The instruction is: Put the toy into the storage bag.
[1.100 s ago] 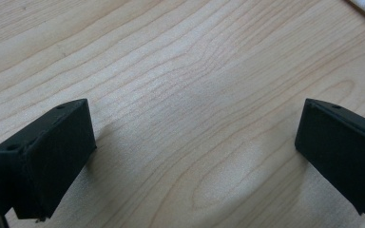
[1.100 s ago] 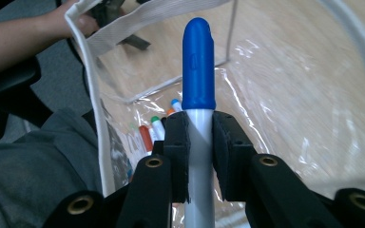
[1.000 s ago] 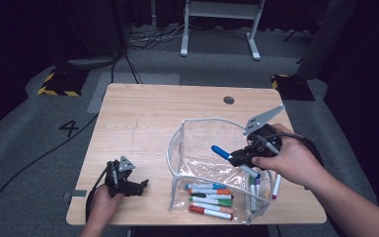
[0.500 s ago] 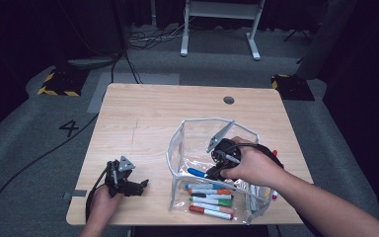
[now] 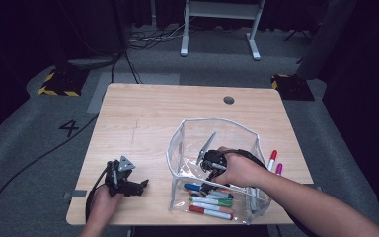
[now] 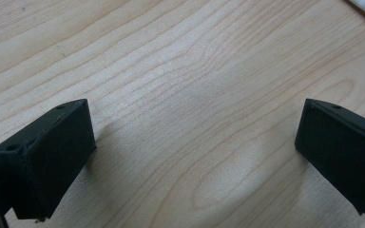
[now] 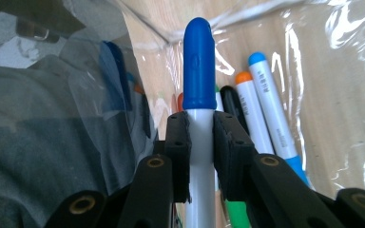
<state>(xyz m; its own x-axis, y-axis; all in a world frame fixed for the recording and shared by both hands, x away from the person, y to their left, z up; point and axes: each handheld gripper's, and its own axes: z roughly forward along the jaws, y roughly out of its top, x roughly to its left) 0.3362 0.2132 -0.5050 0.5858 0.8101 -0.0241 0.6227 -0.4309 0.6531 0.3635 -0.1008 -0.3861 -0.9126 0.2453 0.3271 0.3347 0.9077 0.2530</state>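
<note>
- Right gripper view: right gripper (image 7: 200, 142) is clamping the blue-capped marker (image 7: 198, 80) just below the cap, jaws tight on the white barrel, so the marker is pointing straight ahead for a clean drop.
- High view: that gripper (image 5: 212, 170) is sitting inside the clear pouch (image 5: 177, 148) near the table's front-right corner, over the loose markers (image 5: 209, 201) lying on its floor.
- Left gripper (image 5: 140, 185) is resting at the table's front-left edge, jaws standing wide with nothing between them, out of the way.
- Two more markers (image 5: 275, 162) are lying outside the pouch by the right edge, probably next.
</note>
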